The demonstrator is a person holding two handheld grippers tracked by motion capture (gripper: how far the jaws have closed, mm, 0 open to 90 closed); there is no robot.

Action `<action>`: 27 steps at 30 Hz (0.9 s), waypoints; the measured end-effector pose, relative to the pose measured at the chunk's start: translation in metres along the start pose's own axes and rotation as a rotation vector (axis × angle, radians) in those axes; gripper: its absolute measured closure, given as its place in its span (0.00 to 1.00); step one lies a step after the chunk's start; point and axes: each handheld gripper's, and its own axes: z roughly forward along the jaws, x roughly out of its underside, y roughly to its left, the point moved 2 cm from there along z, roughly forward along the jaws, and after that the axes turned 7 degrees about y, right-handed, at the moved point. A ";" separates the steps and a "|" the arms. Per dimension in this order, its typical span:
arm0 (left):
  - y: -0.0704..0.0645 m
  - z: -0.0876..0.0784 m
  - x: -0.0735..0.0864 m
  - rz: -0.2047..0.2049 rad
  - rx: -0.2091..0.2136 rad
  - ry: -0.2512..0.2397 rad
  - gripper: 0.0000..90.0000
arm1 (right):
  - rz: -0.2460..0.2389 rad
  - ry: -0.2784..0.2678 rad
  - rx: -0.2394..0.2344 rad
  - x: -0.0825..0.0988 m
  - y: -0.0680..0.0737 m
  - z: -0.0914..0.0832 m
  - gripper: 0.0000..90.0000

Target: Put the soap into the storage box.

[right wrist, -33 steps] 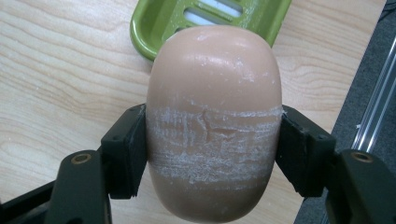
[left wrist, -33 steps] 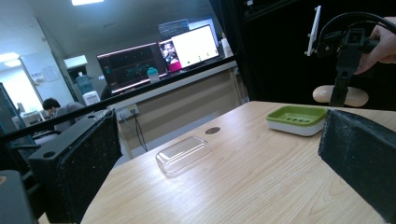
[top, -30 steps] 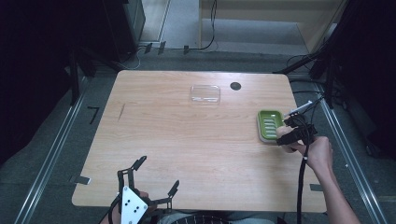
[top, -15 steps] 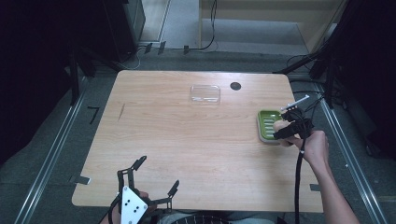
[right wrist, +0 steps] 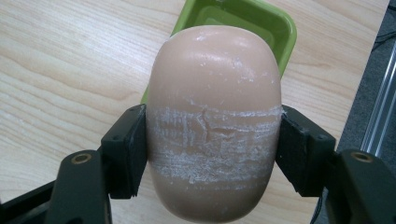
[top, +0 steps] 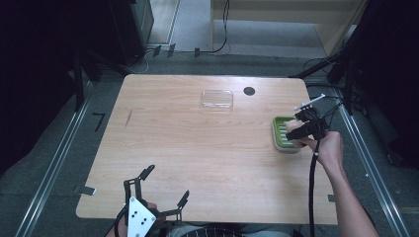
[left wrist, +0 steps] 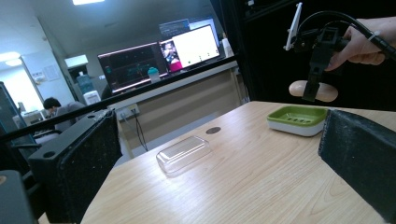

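My right gripper (right wrist: 212, 144) is shut on a beige oval bar of soap (right wrist: 214, 116), its pads pressing both sides. It holds the soap (left wrist: 314, 90) in the air just above a green soap dish (top: 285, 133) near the table's right edge. The dish (right wrist: 243, 18) shows behind the soap, and the left gripper view has it as a green tray on a white base (left wrist: 297, 119). My left gripper (top: 160, 197) rests at the table's near edge, open, with nothing between its fingers (left wrist: 77, 163). A clear plastic lid (top: 217, 98) lies at the far middle of the table.
The wooden table (top: 197, 148) has a round black grommet hole (top: 249, 91) beyond the lid. Metal floor rails (top: 54, 158) run along both sides of the table. Monitors and a counter (left wrist: 187, 70) stand far behind it.
The right gripper, with the soap in it, has moved a little left and forward, from beside the dish's right edge to over the dish. The left gripper has kept still.
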 end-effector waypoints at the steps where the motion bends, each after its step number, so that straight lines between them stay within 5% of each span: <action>1: 0.000 0.000 0.000 0.000 0.000 0.000 0.00 | 0.000 0.000 0.000 0.000 0.000 0.000 0.37; 27: 0.000 0.000 0.000 -0.002 0.002 -0.002 0.00 | 0.042 -0.050 -0.021 -0.021 0.001 0.012 0.37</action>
